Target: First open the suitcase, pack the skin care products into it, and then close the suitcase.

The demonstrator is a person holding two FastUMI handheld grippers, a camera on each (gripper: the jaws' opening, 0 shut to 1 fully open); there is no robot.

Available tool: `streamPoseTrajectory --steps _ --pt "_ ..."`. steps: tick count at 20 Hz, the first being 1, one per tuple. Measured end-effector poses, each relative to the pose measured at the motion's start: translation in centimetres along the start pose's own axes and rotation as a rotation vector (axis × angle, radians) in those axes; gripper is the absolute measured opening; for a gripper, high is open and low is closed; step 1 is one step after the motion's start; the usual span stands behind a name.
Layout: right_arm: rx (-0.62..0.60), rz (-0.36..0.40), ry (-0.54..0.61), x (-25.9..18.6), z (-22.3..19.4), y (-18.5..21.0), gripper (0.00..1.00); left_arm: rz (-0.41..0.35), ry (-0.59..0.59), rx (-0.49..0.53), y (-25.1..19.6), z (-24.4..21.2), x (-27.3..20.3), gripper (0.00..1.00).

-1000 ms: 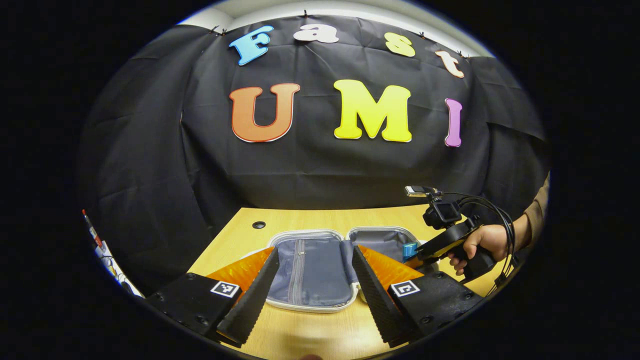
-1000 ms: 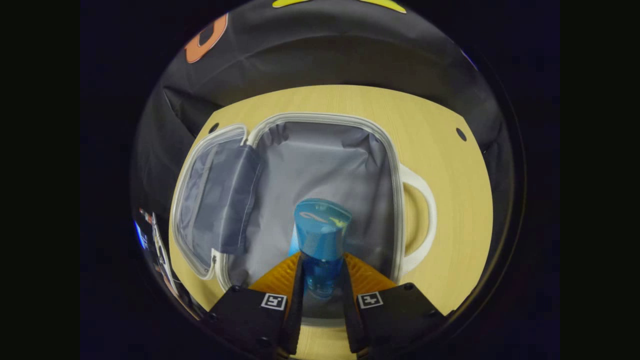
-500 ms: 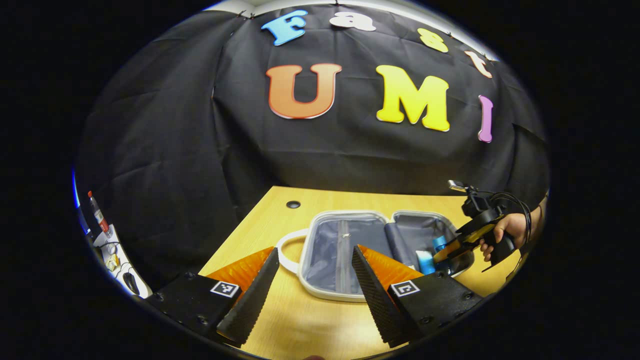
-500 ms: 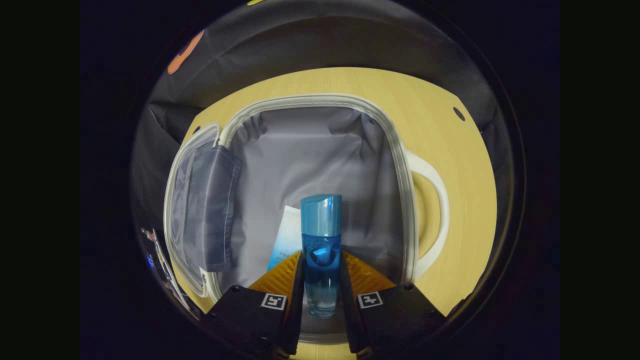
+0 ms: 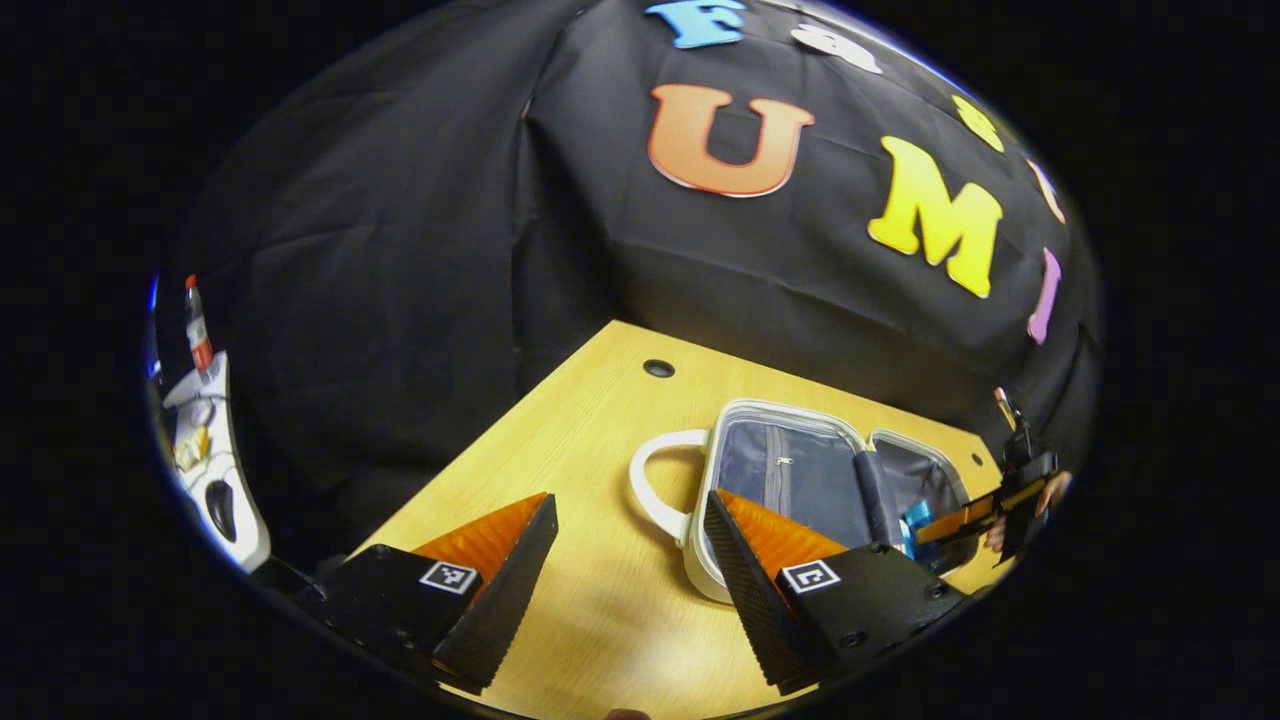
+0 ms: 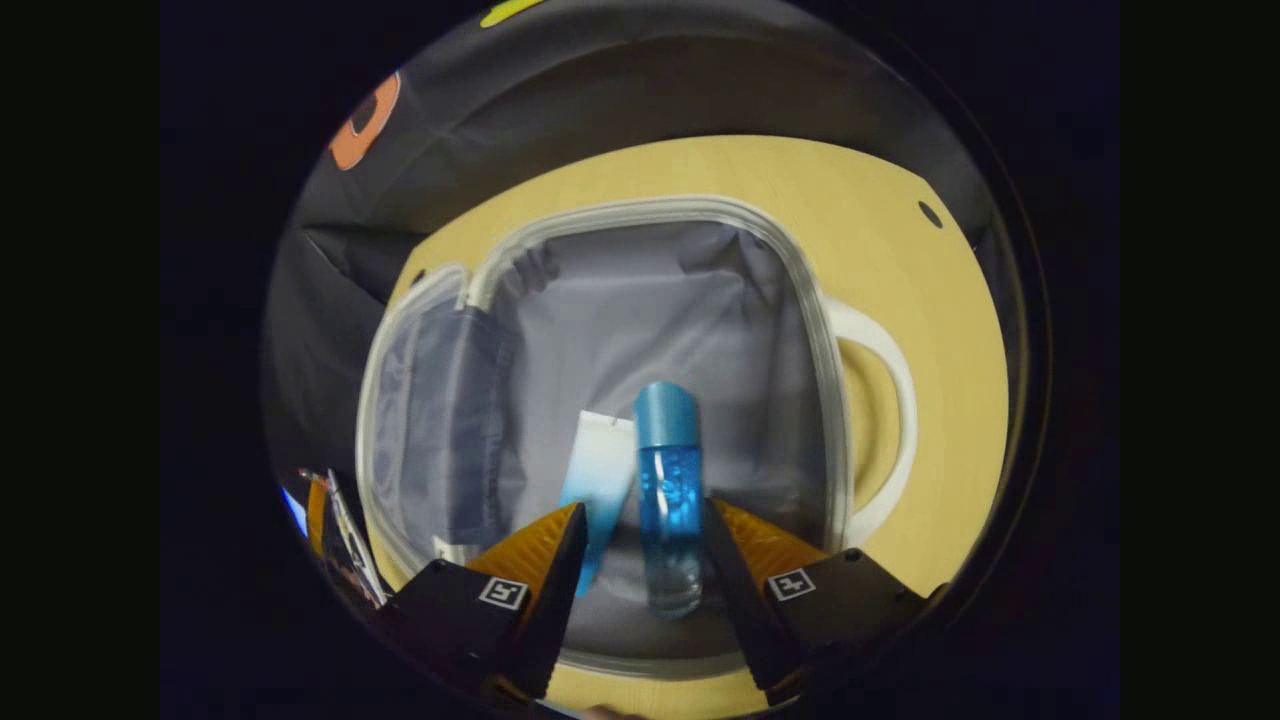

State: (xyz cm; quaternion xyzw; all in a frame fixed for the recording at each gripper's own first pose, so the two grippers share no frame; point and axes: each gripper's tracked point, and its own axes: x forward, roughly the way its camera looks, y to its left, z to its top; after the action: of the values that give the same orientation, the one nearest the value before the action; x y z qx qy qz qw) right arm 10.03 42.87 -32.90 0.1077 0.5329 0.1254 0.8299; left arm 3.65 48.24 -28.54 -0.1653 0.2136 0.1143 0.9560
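Bottle (image 6: 668,500), label unreadable, lies in suitcase (image 6: 800,300); both grippers' jaws parted, empty.

Dim booth with light from overhead, soft sheen on the wooden table (image 5: 600,620) in the left gripper view, right gripper view darker and slightly soft, strong fisheye bending at the edges, suitcase (image 6: 650,330) lining evenly lit, faint shadows beneath the tongs (image 6: 640,560).

wall: black cloth (image 5: 400,250) | table: light wood (image 5: 560,430), round cable hole (image 5: 658,368)
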Motion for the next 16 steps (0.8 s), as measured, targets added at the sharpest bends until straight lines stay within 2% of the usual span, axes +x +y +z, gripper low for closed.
streamPoseTrajectory --steps 1,2,4,6,8,11,12,13,14,15,16 --pt "-0.039 0.016 -0.013 -0.7 0.0 0.3 0.67 -0.009 0.020 -0.061 0.2 -0.2 1.1 0.97" --pt "-0.075 0.024 -0.036 -1.6 0.0 0.5 0.74 -0.029 0.041 -0.131 0.0 -0.6 1.8 0.97" --pt "-0.140 0.063 -0.102 -4.1 0.5 1.3 0.76 -0.073 0.073 -0.272 -0.2 -1.1 3.3 0.97" --pt "-0.176 0.157 -0.193 -7.6 1.1 2.9 0.76 -0.104 0.108 -0.401 -0.5 -2.1 5.0 0.97" --pt "-0.213 0.177 -0.282 -11.8 1.3 2.1 0.78 -0.139 0.157 -0.501 -0.7 -3.3 6.2 0.97" --pt "-0.255 0.111 -0.486 -19.5 3.0 -0.9 0.73 -0.189 0.223 -0.647 -0.7 -4.6 7.3 0.96" --pt "-0.267 0.057 -0.564 -22.6 3.8 -2.3 0.78 -0.172 0.237 -0.681 -0.3 -5.2 7.8 0.94" --pt "-0.270 0.010 -0.636 -25.6 4.1 -3.6 0.72 -0.158 0.246 -0.710 0.1 -5.8 8.2 0.86" --pt "-0.261 -0.041 -0.716 -29.2 4.7 -4.9 0.72 -0.171 0.233 -0.746 -0.2 -6.0 8.5 0.82" --pt "-0.243 -0.093 -0.804 -33.0 5.2 -6.1 0.78 -0.181 0.227 -0.773 -0.2 -5.8 8.4 0.81" --pt "-0.231 -0.141 -0.889 -36.3 5.5 -7.1 0.80 -0.197 0.224 -0.791 -0.7 -5.5 8.9 0.67"
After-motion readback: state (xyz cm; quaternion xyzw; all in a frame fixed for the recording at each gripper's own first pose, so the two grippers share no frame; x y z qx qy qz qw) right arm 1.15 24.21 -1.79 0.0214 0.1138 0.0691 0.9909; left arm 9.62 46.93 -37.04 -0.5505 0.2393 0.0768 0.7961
